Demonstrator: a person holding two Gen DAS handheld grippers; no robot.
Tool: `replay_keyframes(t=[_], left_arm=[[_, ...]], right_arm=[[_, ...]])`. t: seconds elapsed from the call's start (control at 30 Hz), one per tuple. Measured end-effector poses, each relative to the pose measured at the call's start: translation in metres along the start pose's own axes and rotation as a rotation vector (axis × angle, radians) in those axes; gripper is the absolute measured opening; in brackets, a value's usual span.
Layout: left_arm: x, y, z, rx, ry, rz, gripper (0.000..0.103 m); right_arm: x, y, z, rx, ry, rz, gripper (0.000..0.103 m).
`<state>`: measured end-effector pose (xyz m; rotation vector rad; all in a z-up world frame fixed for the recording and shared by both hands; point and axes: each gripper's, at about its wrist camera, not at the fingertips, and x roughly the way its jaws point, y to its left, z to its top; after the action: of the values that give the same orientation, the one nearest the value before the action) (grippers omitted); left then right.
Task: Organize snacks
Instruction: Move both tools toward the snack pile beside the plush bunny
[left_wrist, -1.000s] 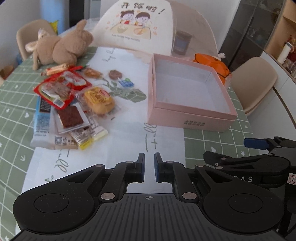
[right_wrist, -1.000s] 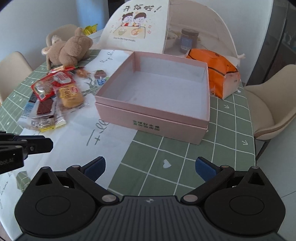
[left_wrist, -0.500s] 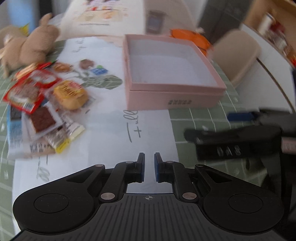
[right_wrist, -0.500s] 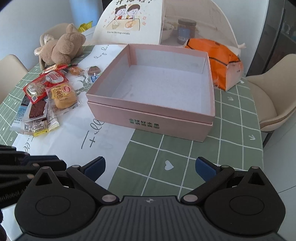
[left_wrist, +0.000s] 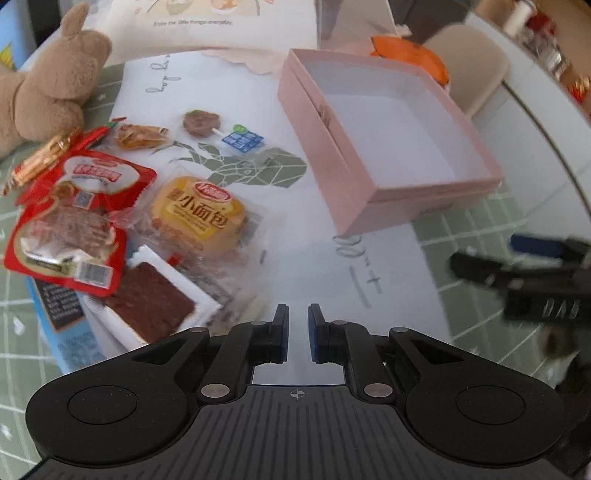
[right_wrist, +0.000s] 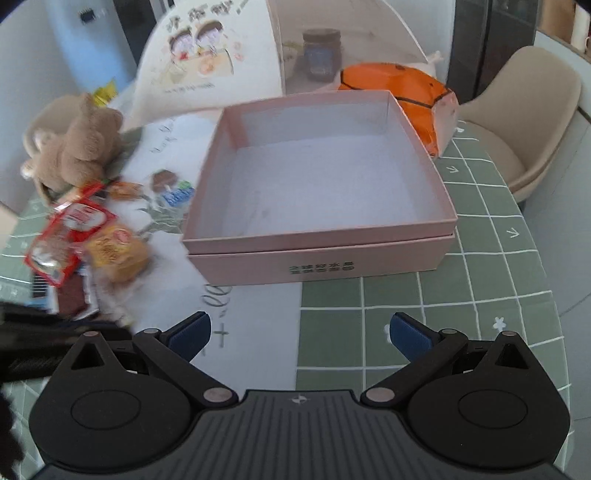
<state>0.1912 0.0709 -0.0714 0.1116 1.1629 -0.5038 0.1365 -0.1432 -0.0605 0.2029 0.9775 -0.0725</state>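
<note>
An empty pink box (left_wrist: 391, 206) (right_wrist: 321, 258) sits on the table with its lid off. Left of it lies a heap of snacks: a red jerky pack (left_wrist: 74, 218), a yellow bread bun pack (left_wrist: 201, 214) (right_wrist: 116, 251), a dark brown fruit slab (left_wrist: 147, 302), a lollipop (left_wrist: 201, 123) and a blue sachet (left_wrist: 242, 140). My left gripper (left_wrist: 296, 325) is shut with nothing between its fingers, low over the white cloth just right of the heap. My right gripper (right_wrist: 298, 332) stands open and empty in front of the box; the left wrist view shows it as a blurred shape at the right edge.
A brown plush toy (left_wrist: 48, 96) (right_wrist: 77, 147) lies at the back left. A mesh food cover (right_wrist: 221, 62) with a jar (right_wrist: 321, 55) under it and an orange bag (right_wrist: 402, 96) stand behind the box. A beige chair (right_wrist: 517, 122) stands at the table's right side.
My left gripper has swung left and down towards the snack heap, which now looks much larger. My right gripper has rolled and shifted a little, so the box sits more squarely ahead of it.
</note>
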Motion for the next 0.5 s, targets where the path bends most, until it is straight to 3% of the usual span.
replay_keyframes(t=[0.13, 0.27, 0.4, 0.5], left_arm=[[-0.012, 0.012, -0.005, 0.144, -0.011, 0.063, 0.014], [-0.017, 0.044, -0.007, 0.169, -0.018, 0.091, 0.014], [-0.023, 0.067, -0.006, 0.140, -0.052, 0.023, 0.014], [-0.032, 0.074, 0.003, 0.092, -0.094, -0.078, 0.015]], right_arm=[[-0.007, -0.010, -0.003, 0.052, 0.012, -0.046, 0.103], [0.000, 0.004, -0.013, 0.069, 0.058, -0.072, 0.103], [0.012, 0.030, -0.028, 0.085, 0.118, -0.026, 0.103], [0.013, 0.051, -0.037, 0.072, 0.140, -0.011, 0.103]])
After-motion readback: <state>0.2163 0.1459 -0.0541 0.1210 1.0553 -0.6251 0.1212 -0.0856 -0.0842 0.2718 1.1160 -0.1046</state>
